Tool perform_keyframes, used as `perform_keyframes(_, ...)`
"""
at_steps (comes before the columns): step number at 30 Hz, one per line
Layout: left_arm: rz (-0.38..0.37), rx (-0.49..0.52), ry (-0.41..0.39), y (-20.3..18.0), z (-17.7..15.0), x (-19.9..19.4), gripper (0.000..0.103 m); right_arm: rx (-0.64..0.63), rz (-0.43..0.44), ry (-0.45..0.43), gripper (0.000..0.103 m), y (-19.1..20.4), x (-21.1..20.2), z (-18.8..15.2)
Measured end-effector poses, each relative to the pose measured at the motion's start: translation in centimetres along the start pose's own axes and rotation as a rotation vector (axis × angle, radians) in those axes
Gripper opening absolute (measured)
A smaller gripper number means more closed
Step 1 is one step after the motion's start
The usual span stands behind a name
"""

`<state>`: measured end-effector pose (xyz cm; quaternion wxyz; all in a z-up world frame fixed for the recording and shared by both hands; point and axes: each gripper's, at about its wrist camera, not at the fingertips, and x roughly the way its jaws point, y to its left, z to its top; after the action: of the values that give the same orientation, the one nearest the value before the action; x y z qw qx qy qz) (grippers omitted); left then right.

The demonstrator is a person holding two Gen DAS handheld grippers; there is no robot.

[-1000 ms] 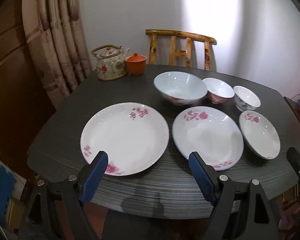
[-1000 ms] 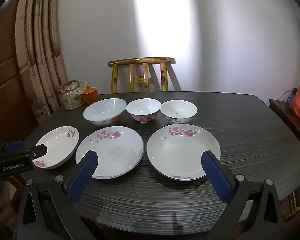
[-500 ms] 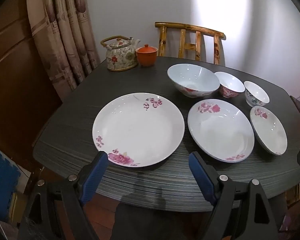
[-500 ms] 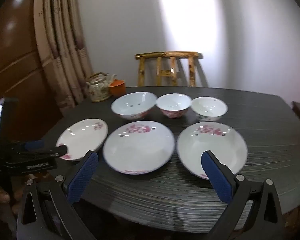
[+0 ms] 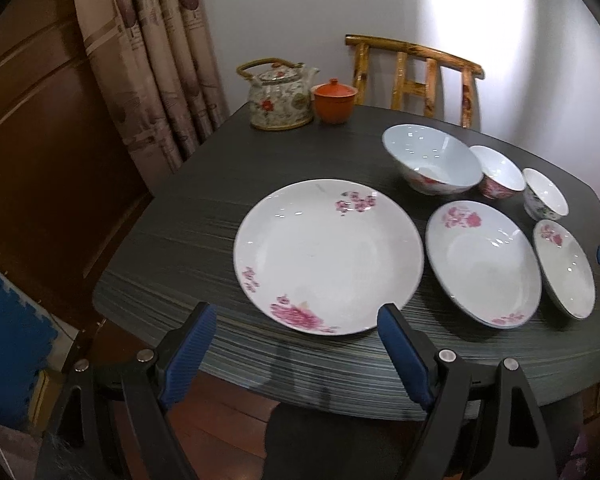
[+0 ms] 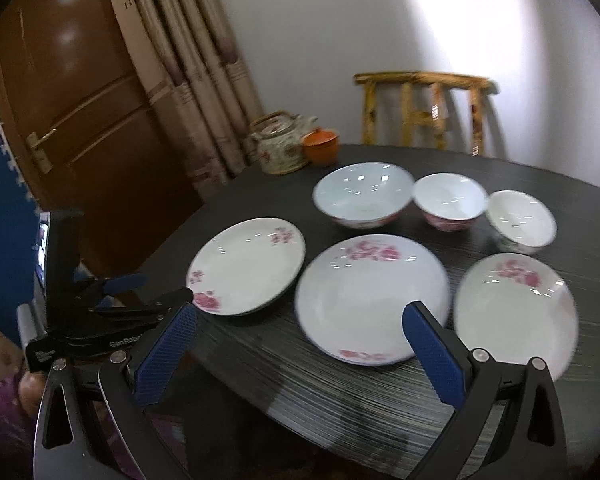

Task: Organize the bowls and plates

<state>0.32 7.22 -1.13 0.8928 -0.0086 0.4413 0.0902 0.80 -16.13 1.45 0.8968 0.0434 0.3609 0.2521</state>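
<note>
Three white plates with pink flowers lie in a front row on the dark table (image 5: pixel 204 216): a large plate (image 5: pixel 328 256) at left, a middle plate (image 5: pixel 484 264) and a small plate (image 5: pixel 566 274) at right. Behind them stand a large bowl (image 5: pixel 432 164), a middle bowl (image 5: pixel 498 172) and a small bowl (image 5: pixel 546 194). My left gripper (image 5: pixel 296 344) is open and empty, just short of the large plate's near rim. My right gripper (image 6: pixel 300 348) is open and empty, before the middle plate (image 6: pixel 372 296). The left gripper also shows in the right wrist view (image 6: pixel 140 292).
A flowered teapot (image 5: pixel 278 98) and an orange lidded cup (image 5: pixel 334 102) stand at the table's far left corner. A wooden chair (image 5: pixel 416 76) stands behind the table. Curtains (image 5: pixel 156 52) and a brown door (image 6: pixel 80 120) are at left.
Both grippers have moved left and closer to the table. The large plate now sits straight before my left gripper. No dishes have moved.
</note>
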Motion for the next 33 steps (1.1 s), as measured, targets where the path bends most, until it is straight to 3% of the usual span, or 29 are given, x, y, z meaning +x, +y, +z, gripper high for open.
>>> perform_keyframes(9, 0.029, -0.040, 0.064, 2.8, 1.0, 2.0, 0.085, 0.021, 0.121, 0.090, 0.097, 0.2, 3.8, 3.3)
perform_keyframes(14, 0.015, -0.103, 0.112, 4.9, 1.5, 3.3, 0.085, 0.035, 0.163, 0.162, 0.080, -0.2, 7.2, 4.4)
perform_keyframes(20, 0.005, -0.161, 0.157, 7.0, 1.9, 5.0, 0.085, 0.014, 0.209, 0.241, 0.071, 0.6, 11.3, 5.9)
perform_keyframes(27, -0.005, -0.186, 0.220, 8.1, 1.7, 7.4, 0.085, -0.038, 0.179, 0.317, 0.068, 1.1, 16.4, 7.9)
perform_keyframes(33, -0.035, -0.208, 0.270, 8.7, 1.6, 9.4, 0.085, -0.074, 0.160, 0.400, 0.064, 1.2, 20.2, 7.6)
